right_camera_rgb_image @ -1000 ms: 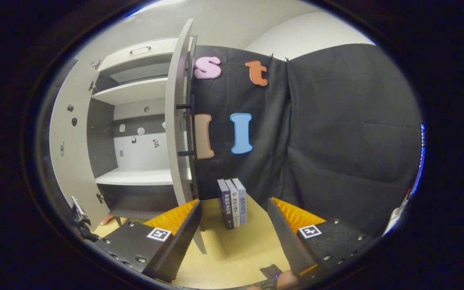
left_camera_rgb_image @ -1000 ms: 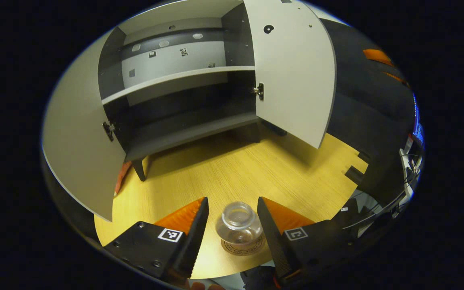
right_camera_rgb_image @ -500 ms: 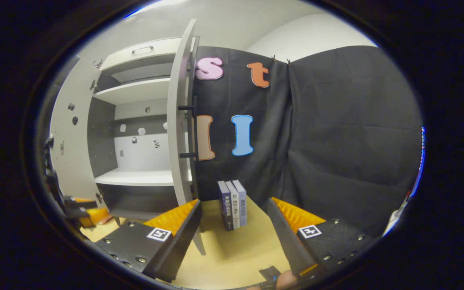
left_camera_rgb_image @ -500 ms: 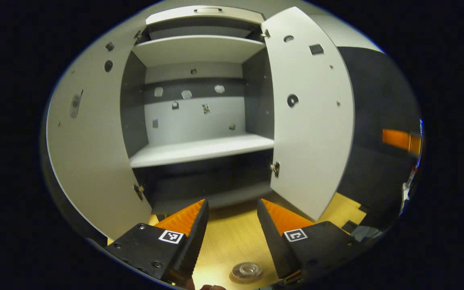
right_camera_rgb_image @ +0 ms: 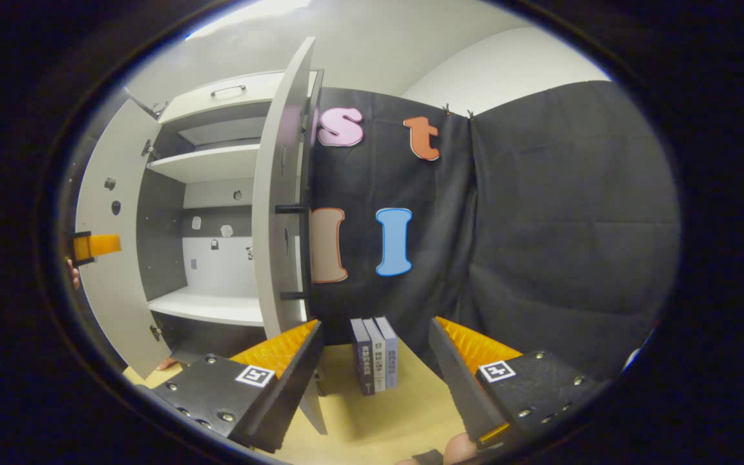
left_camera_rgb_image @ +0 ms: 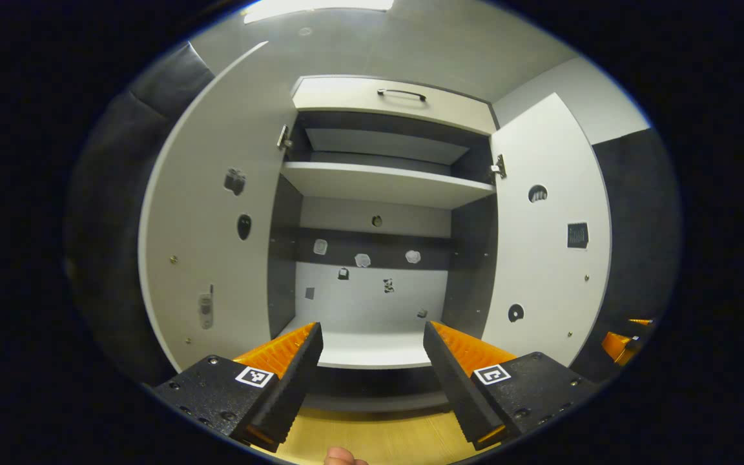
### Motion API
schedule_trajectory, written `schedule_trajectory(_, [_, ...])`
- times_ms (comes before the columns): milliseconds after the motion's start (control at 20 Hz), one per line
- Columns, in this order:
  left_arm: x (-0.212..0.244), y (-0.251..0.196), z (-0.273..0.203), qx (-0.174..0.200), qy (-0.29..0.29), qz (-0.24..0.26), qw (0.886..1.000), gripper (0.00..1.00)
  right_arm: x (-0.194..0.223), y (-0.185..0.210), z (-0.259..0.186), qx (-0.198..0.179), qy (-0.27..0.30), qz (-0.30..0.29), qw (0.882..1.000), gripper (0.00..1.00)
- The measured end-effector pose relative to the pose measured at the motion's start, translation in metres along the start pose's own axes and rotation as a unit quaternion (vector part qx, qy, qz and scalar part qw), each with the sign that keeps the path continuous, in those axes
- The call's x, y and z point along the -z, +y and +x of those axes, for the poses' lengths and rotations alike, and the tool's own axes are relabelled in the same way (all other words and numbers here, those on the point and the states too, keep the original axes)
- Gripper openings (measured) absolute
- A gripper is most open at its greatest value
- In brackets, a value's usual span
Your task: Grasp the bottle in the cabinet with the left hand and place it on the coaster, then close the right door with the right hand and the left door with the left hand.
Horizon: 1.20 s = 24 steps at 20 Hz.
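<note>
Right gripper view shows books (right_camera_rgb_image: 376, 354) beside cabinet (right_camera_rgb_image: 217, 194)

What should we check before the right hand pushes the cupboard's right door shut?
1. Right gripper open and holding nothing: ok.
2. Right door wide open, its edge facing the right gripper: ok.
3. Nothing on the shelves sticking out to block the door: ok.
4. Left gripper open and holding nothing: ok.
5. Left gripper out of the doorway: cannot tell; it points straight into the cabinet.
6. Books clear of the door's swing: cannot tell; they stand on the table close behind the door.
</note>
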<state>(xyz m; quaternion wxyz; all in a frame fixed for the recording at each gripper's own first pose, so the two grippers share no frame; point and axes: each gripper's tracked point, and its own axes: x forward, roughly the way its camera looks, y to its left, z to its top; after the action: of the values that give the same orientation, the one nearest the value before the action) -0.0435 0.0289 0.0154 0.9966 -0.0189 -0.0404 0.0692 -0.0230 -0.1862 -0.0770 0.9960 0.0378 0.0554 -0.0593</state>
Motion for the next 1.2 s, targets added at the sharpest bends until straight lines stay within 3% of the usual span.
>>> schedule_trajectory(250, [-0.005, 0.054, -0.033, -0.08, -0.012, 0.006, 0.997, 0.95, -0.025, 0.026, 0.028, -0.038, -0.028, -0.008, 0.999, 0.99])
schedule_trajectory(300, [-0.001, 0.063, -0.039, -0.094, -0.006, 0.007, 0.996, 0.95, -0.029, 0.032, 0.031, -0.046, -0.033, -0.01, 0.998, 0.94])
schedule_trajectory(350, [0.005, 0.071, -0.043, -0.106, 0.002, 0.006, 0.994, 0.98, -0.03, 0.035, 0.033, -0.045, -0.035, -0.014, 0.998, 1.0])
schedule_trajectory(550, [0.019, 0.099, -0.057, -0.146, 0.019, -0.002, 0.989, 0.96, -0.028, 0.043, 0.035, -0.071, -0.02, -0.017, 0.997, 0.98])
schedule_trajectory(600, [0.02, 0.104, -0.061, -0.154, 0.021, 0.001, 0.988, 0.92, -0.027, 0.046, 0.035, -0.079, -0.015, -0.014, 0.997, 0.98])
schedule_trajectory(650, [0.02, 0.109, -0.064, -0.161, 0.021, 0.004, 0.987, 0.97, -0.029, 0.05, 0.034, -0.086, -0.016, -0.014, 0.996, 1.0])
schedule_trajectory(750, [0.019, 0.117, -0.071, -0.172, 0.019, 0.009, 0.985, 0.92, -0.028, 0.066, 0.032, -0.102, -0.014, -0.014, 0.995, 1.0])
schedule_trajectory(950, [0.022, 0.121, -0.072, -0.182, 0.022, 0.019, 0.983, 0.97, -0.025, 0.109, 0.029, -0.145, -0.011, -0.007, 0.989, 0.98])
schedule_trajectory(1150, [0.027, 0.129, -0.073, -0.2, 0.021, 0.034, 0.979, 0.97, -0.024, 0.139, 0.033, -0.177, -0.004, -0.01, 0.984, 0.98])
schedule_trajectory(1200, [0.029, 0.131, -0.073, -0.205, 0.021, 0.037, 0.978, 0.93, -0.023, 0.143, 0.034, -0.182, -0.003, -0.009, 0.983, 0.98])
